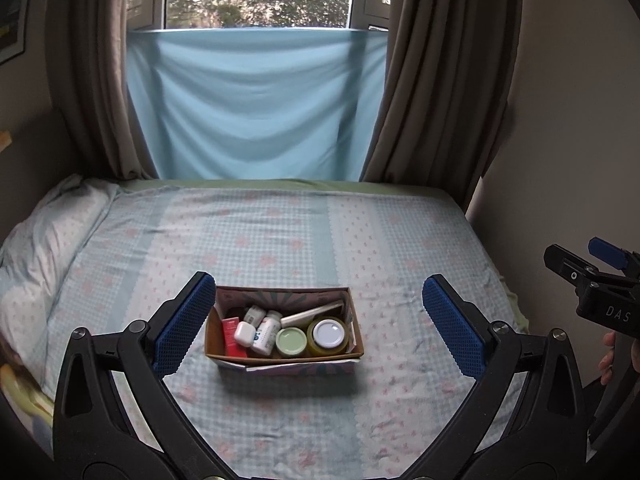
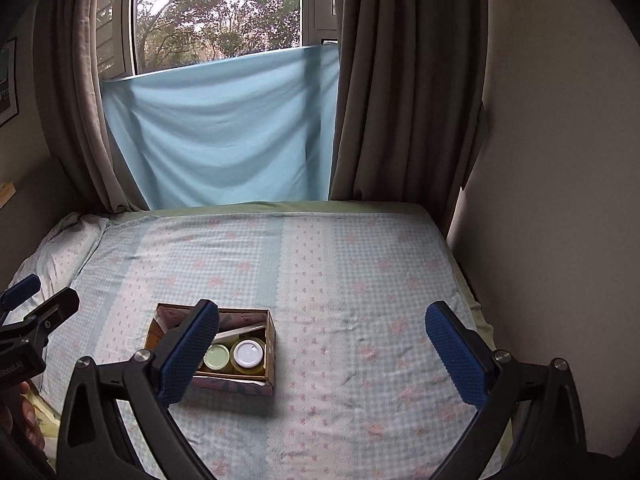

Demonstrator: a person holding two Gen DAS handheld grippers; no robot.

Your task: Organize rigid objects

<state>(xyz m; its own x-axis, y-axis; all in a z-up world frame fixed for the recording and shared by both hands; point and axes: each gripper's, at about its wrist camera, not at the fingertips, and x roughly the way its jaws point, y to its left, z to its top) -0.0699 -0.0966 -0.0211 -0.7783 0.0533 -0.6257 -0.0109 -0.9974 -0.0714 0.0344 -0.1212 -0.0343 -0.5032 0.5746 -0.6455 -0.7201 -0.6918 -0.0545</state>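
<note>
A small cardboard box (image 1: 356,326) sits on the bed in the left wrist view, and it also shows in the right wrist view (image 2: 272,340). Inside lie a white-lidded jar (image 1: 329,333), a green-lidded jar (image 1: 291,341), white bottles (image 1: 266,330), a white earbud case (image 1: 245,333) and a red packet (image 1: 231,336). My left gripper (image 1: 320,324) is open and empty, hovering above and just in front of the box. My right gripper (image 2: 322,354) is open and empty, to the right of the box. The right gripper's body (image 1: 600,288) shows at the right edge of the left wrist view.
The bed (image 1: 300,232) has a checked blue sheet with pink flowers. A pillow (image 1: 44,240) lies at the left. A blue cloth (image 1: 256,104) and brown curtains (image 1: 432,80) hang at the window behind. A wall (image 2: 560,200) borders the right side.
</note>
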